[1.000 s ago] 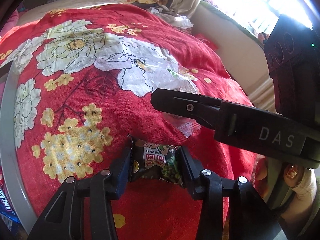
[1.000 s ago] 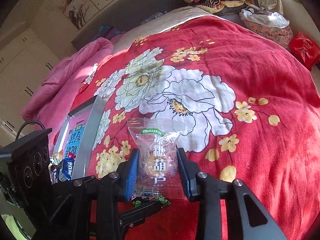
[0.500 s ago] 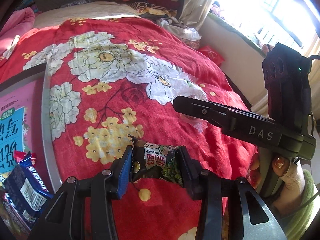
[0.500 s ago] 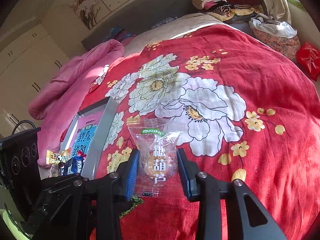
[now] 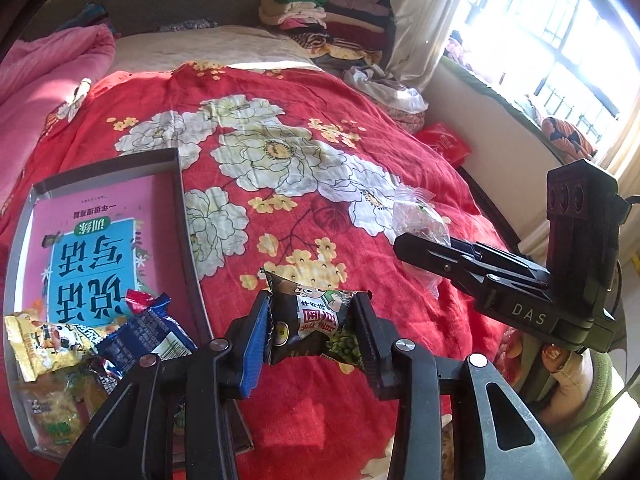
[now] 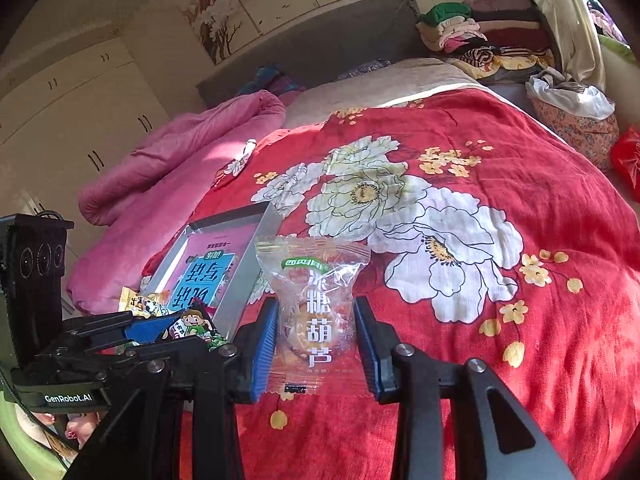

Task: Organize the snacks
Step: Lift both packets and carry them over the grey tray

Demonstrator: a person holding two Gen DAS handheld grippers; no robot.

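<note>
Red floral bedspread (image 5: 320, 152); pink quilt (image 6: 168, 168)

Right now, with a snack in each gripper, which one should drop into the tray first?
Left. The left gripper, closing on the dark pea snack, sits right beside the tray where other snacks lie. The right gripper, holding the clear candy packet, is farther from it.

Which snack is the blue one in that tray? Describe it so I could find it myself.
Look at the red flowered bedspread, then the grey tray lying on it with a pink book inside. At the tray's near end sits a crinkled dark blue packet with red ends, beside a yellow packet; it is the only blue one.
</note>
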